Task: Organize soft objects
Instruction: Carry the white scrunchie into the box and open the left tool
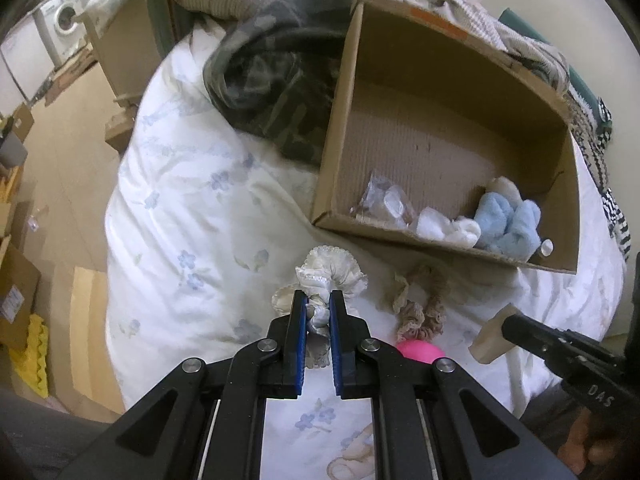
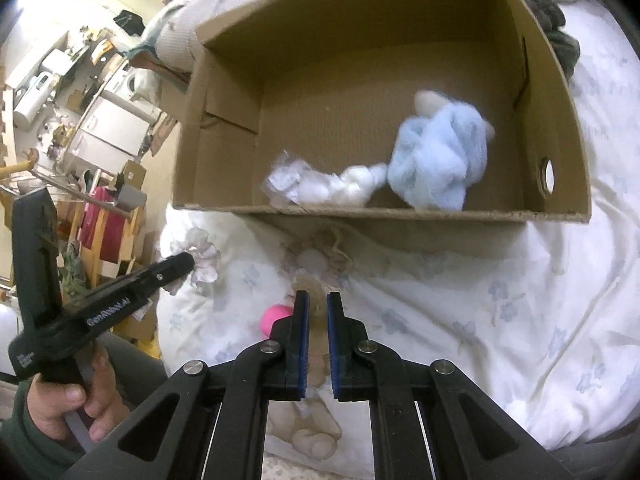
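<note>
Pinching a frilly cream fabric scrunchie (image 1: 320, 280) in closed jaws, the left gripper (image 1: 318, 300) holds it above the floral bed quilt (image 1: 180, 220) for the open cardboard box (image 1: 452, 32), while the right gripper (image 2: 318, 304), jaws shut, apparently grips a beige wooden-looking block (image 1: 494, 338).

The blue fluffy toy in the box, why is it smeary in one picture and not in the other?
In the right wrist view the blue toy is smeared by motion blur; in the left wrist view it looks sharper, and both views bend the cardboard box edges like a fishbowl.
</note>
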Motion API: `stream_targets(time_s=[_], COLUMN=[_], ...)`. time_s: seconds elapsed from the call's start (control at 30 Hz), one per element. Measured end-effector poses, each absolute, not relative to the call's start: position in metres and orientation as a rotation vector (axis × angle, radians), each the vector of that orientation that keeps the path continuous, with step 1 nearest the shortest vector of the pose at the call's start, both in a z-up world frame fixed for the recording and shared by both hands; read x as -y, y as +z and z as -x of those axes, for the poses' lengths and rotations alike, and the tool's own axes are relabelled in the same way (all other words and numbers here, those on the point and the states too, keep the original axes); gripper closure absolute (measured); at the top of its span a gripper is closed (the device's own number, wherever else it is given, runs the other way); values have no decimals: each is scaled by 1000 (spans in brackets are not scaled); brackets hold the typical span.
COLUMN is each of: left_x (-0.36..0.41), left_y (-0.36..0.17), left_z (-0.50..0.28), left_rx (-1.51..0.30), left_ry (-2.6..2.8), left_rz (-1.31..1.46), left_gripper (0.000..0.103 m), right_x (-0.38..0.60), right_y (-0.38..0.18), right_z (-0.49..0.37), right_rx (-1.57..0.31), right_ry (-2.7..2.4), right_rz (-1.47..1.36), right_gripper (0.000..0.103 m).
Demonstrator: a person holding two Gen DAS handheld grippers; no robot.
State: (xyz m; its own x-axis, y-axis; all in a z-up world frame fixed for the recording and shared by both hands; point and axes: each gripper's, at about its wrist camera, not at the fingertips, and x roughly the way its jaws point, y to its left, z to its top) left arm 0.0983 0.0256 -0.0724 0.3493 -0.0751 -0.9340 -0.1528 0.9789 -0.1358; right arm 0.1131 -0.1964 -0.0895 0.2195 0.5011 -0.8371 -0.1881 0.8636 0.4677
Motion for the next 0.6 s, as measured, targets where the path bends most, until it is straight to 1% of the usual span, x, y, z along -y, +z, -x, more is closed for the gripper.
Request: stream_targets(time_s=[0.2, 0.4, 0.5, 0.6], left_x=[-23, -17, -8, 1], left_y=[-24, 25, 36, 36], left_z=[-92, -117, -133, -157], left_rx=[-1066, -977, -950, -964], left_ry=[39, -13, -33, -56], left_rz=[177, 183, 129, 111], left_gripper=[94, 93, 94, 94], right_x=[200, 212, 220, 226], right_y=[-54, -7, 4, 10], right_z=[-109, -121, -132, -149], right_rx=[-1160, -1042, -1023, -1022], right_ry=[512, 513, 493, 471], right_rz=[-354, -396, -421, -441], right_gripper=[93, 93, 93, 93])
